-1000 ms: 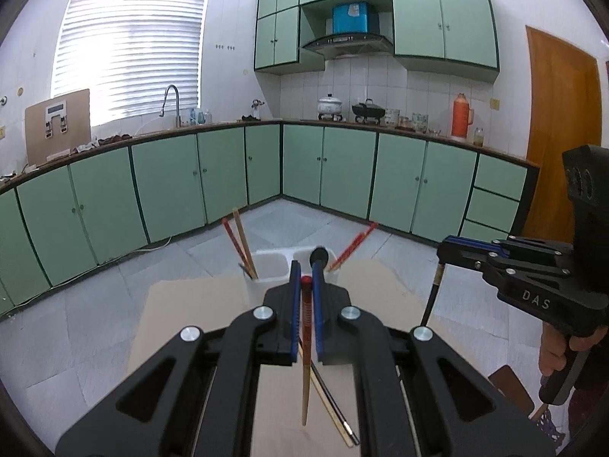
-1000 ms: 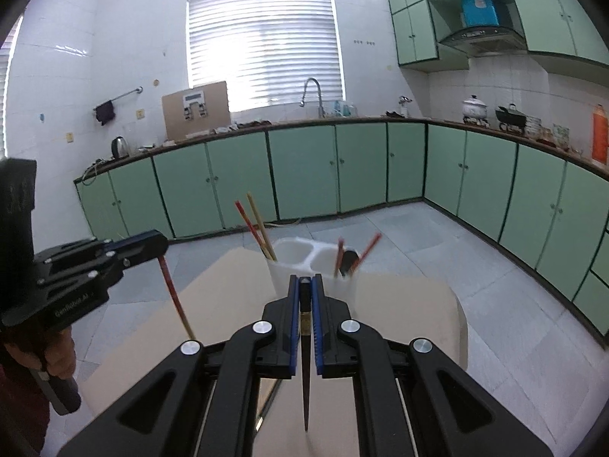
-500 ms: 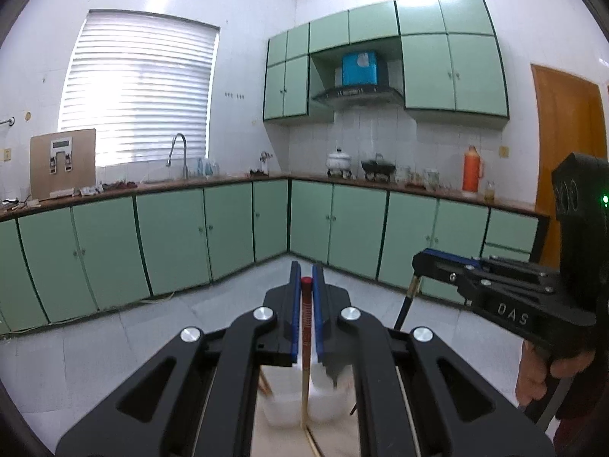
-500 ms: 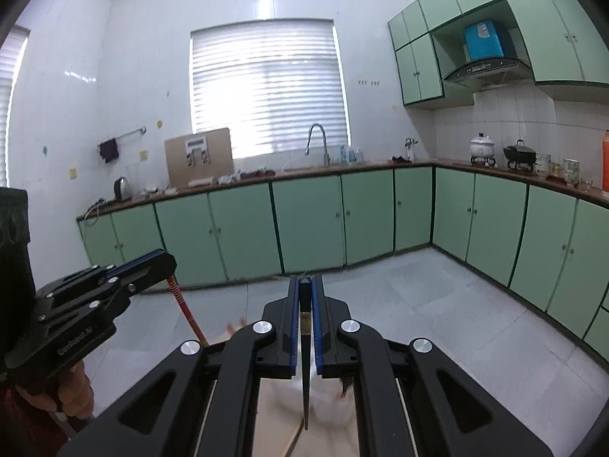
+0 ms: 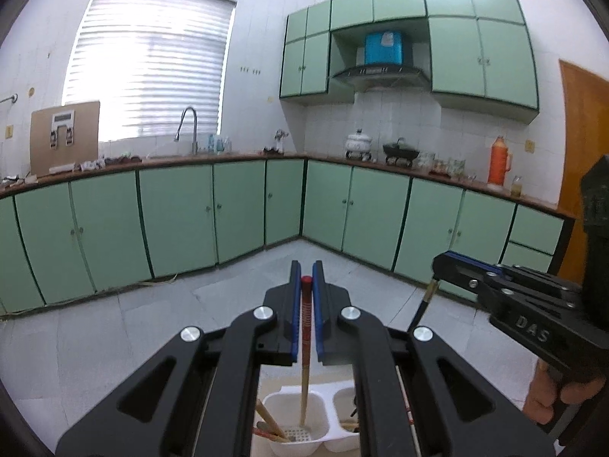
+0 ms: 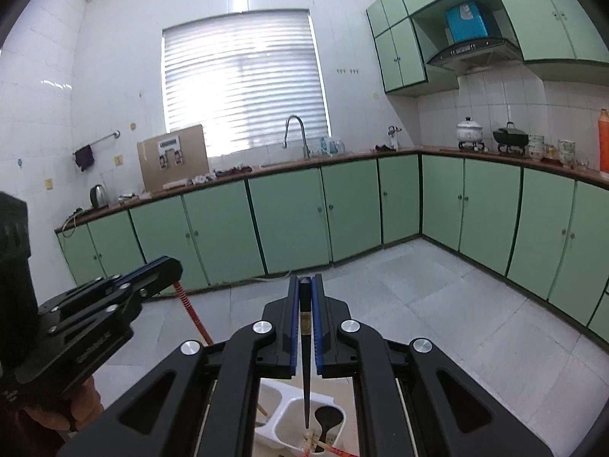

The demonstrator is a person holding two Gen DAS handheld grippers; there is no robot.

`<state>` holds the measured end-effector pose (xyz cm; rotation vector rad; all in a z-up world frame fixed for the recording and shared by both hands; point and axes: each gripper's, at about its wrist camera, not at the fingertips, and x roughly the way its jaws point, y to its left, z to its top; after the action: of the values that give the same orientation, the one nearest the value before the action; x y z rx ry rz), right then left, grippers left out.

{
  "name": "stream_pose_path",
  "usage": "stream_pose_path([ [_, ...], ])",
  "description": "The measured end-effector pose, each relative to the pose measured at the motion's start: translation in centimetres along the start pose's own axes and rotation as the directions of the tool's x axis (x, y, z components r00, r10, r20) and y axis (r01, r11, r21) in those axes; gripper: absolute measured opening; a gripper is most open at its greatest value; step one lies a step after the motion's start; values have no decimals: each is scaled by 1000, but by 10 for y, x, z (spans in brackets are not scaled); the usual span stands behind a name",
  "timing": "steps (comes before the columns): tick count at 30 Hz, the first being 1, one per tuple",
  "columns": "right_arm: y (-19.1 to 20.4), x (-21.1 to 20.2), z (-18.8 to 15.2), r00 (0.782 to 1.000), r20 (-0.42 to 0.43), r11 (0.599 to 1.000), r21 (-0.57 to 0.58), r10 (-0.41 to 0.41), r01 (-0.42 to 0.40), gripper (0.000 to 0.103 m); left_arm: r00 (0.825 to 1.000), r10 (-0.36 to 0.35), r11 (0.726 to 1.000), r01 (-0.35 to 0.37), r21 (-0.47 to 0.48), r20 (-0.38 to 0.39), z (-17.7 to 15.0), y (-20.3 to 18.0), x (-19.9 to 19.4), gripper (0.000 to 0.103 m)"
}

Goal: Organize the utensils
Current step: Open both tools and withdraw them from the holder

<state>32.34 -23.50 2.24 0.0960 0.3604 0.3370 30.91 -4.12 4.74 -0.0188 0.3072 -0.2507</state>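
Two grippers hang over the white holder [image 5: 293, 417], each clamped on one upright chopstick so it can drop straight in. The left gripper [image 5: 306, 306] pinches a red-tipped chopstick [image 5: 305, 342] above the compartment below it; the right gripper [image 6: 305, 316] grips a dark chopstick [image 6: 305, 361] above the neighbouring one.

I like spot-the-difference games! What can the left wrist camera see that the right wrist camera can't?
Only the left view: the orange door and the red chopstick's tip above the holder's strainer floor. Only the right view: the kettle, hanging towel and a black spoon. Both: green cabinets, faucet, white utensil holder, each tongs shut on a chopstick.
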Motion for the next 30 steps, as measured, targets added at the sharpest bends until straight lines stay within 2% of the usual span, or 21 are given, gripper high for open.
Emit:
stream_pose_path([
  [8, -1, 14, -33, 997, -79, 1000, -3, -6, 6, 7, 995, 12, 1000, -9, 22, -104, -34, 12, 29, 5],
  [10, -2, 15, -40, 994, -107, 1000, -5, -5, 4, 7, 993, 7, 1000, -5, 17, -120, -38, 15, 30, 7],
  [14, -6, 6, -47, 994, -110, 1000, 9, -21, 22, 9, 993, 10, 1000, -7, 23, -122, -43, 18, 22, 8],
  [16, -11, -4, -46, 995, -97, 999, 24, -30, 33, 10, 994, 11, 1000, -9, 26, -110, -43, 18, 13, 11],
  [21, -15, -35, -43, 997, -51, 998, 29, -60, 61, 16, 999, 22, 999, -21, 24, -42, -41, 19, -22, 32],
  [23, -12, -51, -45, 998, -30, 998, 28, -60, 61, 24, 1000, 23, 999, -23, 30, -16, -42, 15, -39, 35],
  [28, 3, -88, -56, 998, 11, 998, -2, -66, 66, 33, 999, 27, 999, -28, 41, 39, -52, 7, -83, 47],
  [30, 9, -103, -66, 998, 21, 998, 5, -56, 56, 39, 999, 22, 1000, -23, 21, 47, -61, 7, -100, 58],
])
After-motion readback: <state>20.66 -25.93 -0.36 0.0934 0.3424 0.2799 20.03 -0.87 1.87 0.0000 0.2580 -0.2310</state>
